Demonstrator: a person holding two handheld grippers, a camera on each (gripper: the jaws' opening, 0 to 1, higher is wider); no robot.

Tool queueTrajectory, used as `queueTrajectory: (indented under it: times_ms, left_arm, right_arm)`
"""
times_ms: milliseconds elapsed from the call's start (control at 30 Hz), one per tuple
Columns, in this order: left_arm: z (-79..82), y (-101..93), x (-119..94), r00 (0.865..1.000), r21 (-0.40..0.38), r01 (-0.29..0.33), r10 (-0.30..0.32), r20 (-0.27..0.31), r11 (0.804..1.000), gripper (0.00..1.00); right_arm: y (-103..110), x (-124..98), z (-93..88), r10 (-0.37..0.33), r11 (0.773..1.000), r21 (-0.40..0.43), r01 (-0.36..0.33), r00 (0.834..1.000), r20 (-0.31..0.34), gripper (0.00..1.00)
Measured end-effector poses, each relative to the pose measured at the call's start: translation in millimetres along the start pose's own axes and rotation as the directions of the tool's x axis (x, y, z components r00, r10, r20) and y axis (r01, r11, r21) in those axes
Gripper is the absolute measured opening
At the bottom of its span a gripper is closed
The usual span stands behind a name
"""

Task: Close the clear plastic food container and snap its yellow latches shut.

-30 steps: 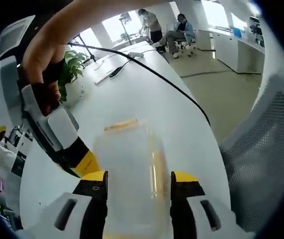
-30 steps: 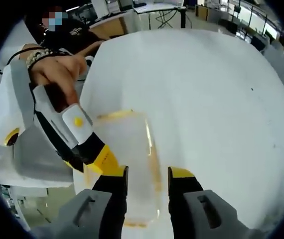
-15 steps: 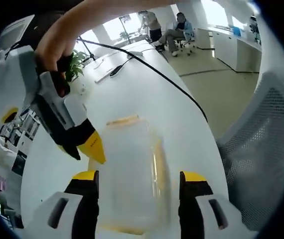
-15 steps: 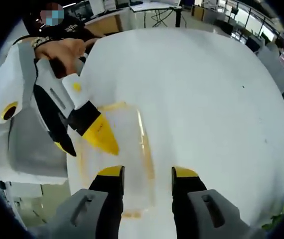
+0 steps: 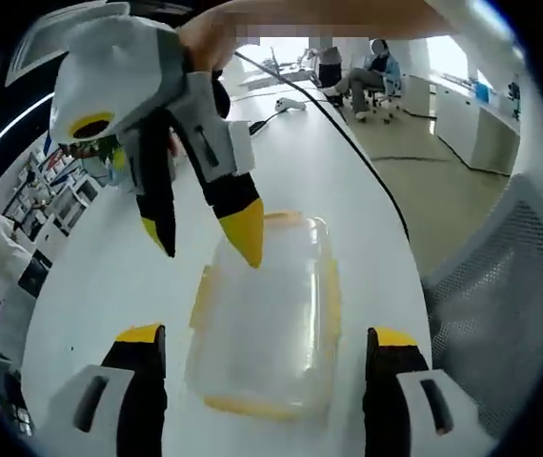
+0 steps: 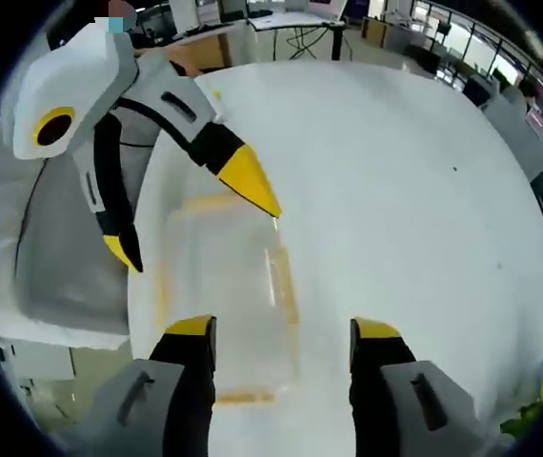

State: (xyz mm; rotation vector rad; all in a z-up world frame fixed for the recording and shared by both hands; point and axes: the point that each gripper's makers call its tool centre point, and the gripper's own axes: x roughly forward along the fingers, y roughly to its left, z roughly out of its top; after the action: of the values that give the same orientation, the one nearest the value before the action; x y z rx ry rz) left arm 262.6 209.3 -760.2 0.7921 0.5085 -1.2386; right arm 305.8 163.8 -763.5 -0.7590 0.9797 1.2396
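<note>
A clear plastic food container [image 5: 264, 319] with yellow latches along its sides lies flat on the white table [image 5: 100, 286], lid on. My left gripper [image 5: 267, 335] stands open, wide, its yellow-tipped jaws on either side of the container's near end and apart from it. My right gripper [image 5: 203, 236] comes in from the upper left, open, one tip just over the container's far corner. In the right gripper view the container [image 6: 224, 276] lies ahead of my open right gripper [image 6: 283, 329], and the left gripper [image 6: 184, 217] hovers open over its far end.
A grey mesh chair [image 5: 500, 286] stands close to the table's right edge. A black cable [image 5: 348, 143] runs along the table toward the far end, where people sit [image 5: 376, 67]. Another grey chair back [image 6: 62, 257] sits beside the table edge. Wide bare table [image 6: 414, 209] lies to the right.
Both grippers have opened wider and drawn back from the container. Each now shows higher in the other's view, tips lifted off the container's side.
</note>
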Motion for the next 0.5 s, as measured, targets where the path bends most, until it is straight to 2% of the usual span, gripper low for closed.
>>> queueTrajectory:
  times_ms: [133,300,367,500]
  left_arm:
    - [-10.8,4.7,-3.3,0.999,-0.05,0.013,-0.015,-0.035,0.999,0.89]
    - [-19.4,10.1,-4.2,0.998,-0.08,0.009,-0.015,-0.066,0.997,0.92]
    - [-24.1,9.3,-4.2,0.996,-0.119,0.028,-0.038,-0.081,0.992,0.93]
    - [-26.7,12.9,-6.0,0.995,-0.134,0.034,-0.046,-0.083,0.99,0.92]
  right_arm:
    - [7.6,-1.6,-5.6,0.014,1.0,0.001,-0.014,1.0,-0.002,0.65]
    - [14.0,-3.3,-13.1,0.009,1.0,-0.024,-0.009,1.0,-0.023,0.68]
    - [16.8,-5.3,-14.3,0.01,1.0,-0.028,-0.011,1.0,-0.026,0.69]
    - [27.6,-10.1,-9.7,0.022,0.999,-0.046,-0.021,1.0,0.006,0.71]
